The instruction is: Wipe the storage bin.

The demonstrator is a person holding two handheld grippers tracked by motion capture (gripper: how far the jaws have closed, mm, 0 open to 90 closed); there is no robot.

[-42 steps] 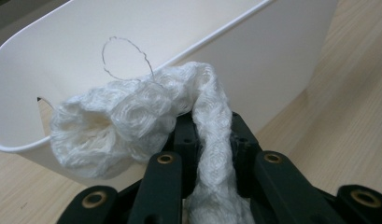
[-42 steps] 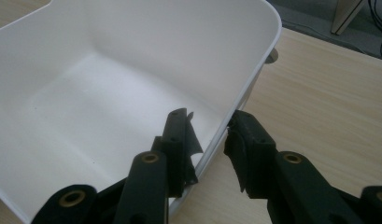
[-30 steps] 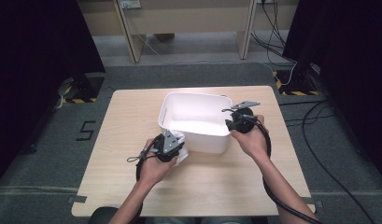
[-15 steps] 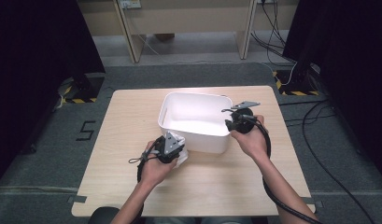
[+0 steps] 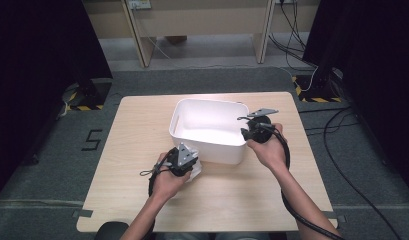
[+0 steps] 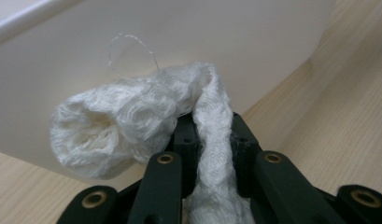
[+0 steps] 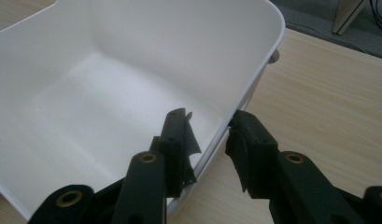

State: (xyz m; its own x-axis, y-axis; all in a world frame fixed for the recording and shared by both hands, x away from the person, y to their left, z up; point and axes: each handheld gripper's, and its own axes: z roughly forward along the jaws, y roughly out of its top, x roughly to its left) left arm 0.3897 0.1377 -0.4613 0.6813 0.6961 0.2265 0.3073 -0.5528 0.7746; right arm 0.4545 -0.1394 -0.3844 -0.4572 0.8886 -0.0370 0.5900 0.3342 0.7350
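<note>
While my left claw [image 5: 188,159] sits low at the near wall of the white bin [image 5: 227,150], the high view gives little more than a pale scrap under the grey plate. Left gripper view settles it: jaws together, clamped on a white knitted cloth [image 6: 132,121]. One band of the cloth runs down between the jaws; the rest bunches out to the left in a loose roll. A single stray thread curls up off it. Bin wall stands close behind the cloth; whether they touch I cannot tell.

My right claw [image 5: 252,131] is at the bin's right rim, from above just a dark lump over my hand. Right gripper view shows the detail: jaws partly apart, straddling the rim [image 7: 235,107], one jaw inside the bin, one outside over the worktop [image 7: 328,93]. Outer pad looks against the rim's edge, while a gap shows on the inner side. A firm grip I cannot confirm.

High view alone gives the layout: bin at mid worktop, toward the far side, upright. Right gripper view looks into the bin: bare white floor, handle cut-out [image 7: 20,16] in the far wall.
</note>
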